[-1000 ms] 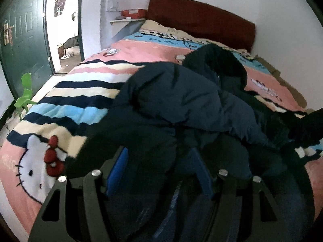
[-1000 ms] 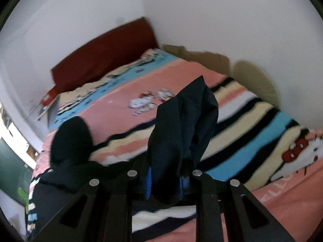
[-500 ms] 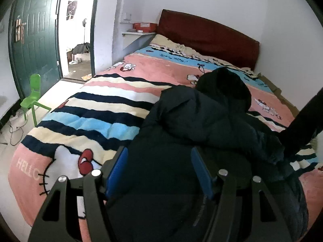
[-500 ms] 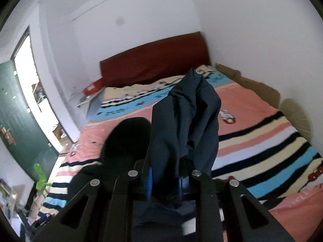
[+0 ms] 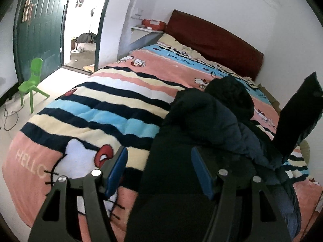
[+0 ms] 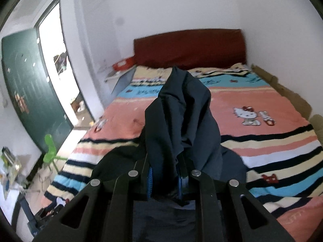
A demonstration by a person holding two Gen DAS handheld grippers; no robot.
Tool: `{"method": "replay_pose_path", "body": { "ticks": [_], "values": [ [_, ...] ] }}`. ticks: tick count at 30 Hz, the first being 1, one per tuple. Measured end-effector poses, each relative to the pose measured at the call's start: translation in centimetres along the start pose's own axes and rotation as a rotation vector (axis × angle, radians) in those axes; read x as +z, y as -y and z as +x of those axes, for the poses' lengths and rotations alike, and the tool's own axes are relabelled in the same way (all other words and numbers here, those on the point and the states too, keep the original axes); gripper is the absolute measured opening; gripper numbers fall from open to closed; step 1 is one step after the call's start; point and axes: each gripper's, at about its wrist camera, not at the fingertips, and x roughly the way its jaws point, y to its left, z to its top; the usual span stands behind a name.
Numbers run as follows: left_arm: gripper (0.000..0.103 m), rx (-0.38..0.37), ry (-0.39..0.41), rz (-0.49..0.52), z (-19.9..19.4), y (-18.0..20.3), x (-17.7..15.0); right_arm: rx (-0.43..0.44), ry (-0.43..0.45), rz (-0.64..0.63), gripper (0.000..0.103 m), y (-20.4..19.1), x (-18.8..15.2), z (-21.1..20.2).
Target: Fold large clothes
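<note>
A large dark navy padded jacket point(image 5: 208, 125) lies crumpled on the right half of the striped Hello Kitty bedspread point(image 5: 105, 109). My left gripper point(image 5: 159, 167) is open, its blue pads apart just above the jacket's near edge, holding nothing. My right gripper point(image 6: 164, 178) is shut on a bunched fold of the jacket point(image 6: 181, 117) and holds it lifted above the bed. That lifted part shows at the right edge of the left wrist view point(image 5: 296, 121).
A dark red headboard point(image 5: 214, 40) stands against the far wall. A green child's chair point(image 5: 33, 78) stands on the floor left of the bed, by an open dark green door point(image 5: 40, 28). A small shelf with a red box point(image 5: 153, 23) is beside the headboard.
My right gripper has swung left with the jacket fold, now facing the headboard and door. My left gripper has pulled back and shifted left, showing more of the bedspread.
</note>
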Motion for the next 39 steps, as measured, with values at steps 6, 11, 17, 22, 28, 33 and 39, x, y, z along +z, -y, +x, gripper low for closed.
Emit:
{"method": "replay_pose_path", "body": {
  "ticks": [6, 11, 17, 22, 28, 33, 39],
  "values": [
    [0.063, -0.013, -0.016, -0.033, 0.4, -2.3, -0.6, 0.031, -0.097, -0.062, 0.019, -5.4, -3.0, 4.6],
    [0.063, 0.011, -0.025, -0.052, 0.5, -4.1, -1.2, 0.037, -0.183, -0.111, 0.019, -8.7, -5.8, 8.3],
    [0.063, 0.070, -0.017, -0.085, 0.3, -6.5, -1.1, 0.022, -0.294, -0.123, 0.020, -10.3, -9.7, 13.1],
    [0.063, 0.094, -0.001, -0.094, -0.5, -6.9, -0.3, -0.019, -0.352, -0.108, 0.025, -10.8, -11.3, 15.3],
    [0.063, 0.103, 0.019, -0.055, -1.5, -5.5, 0.9, 0.026, -0.344, -0.092, 0.064, -11.4, -10.7, 14.4],
    [0.063, 0.114, 0.019, -0.002, -1.8, -3.4, 1.7, 0.083, -0.303, -0.100, 0.067, -11.6, -9.9, 11.9],
    [0.063, 0.111, -0.013, 0.081, -0.8, 0.6, 2.1, 0.055, -0.271, -0.103, 0.067, -7.1, -8.7, 9.3]
  ]
}}
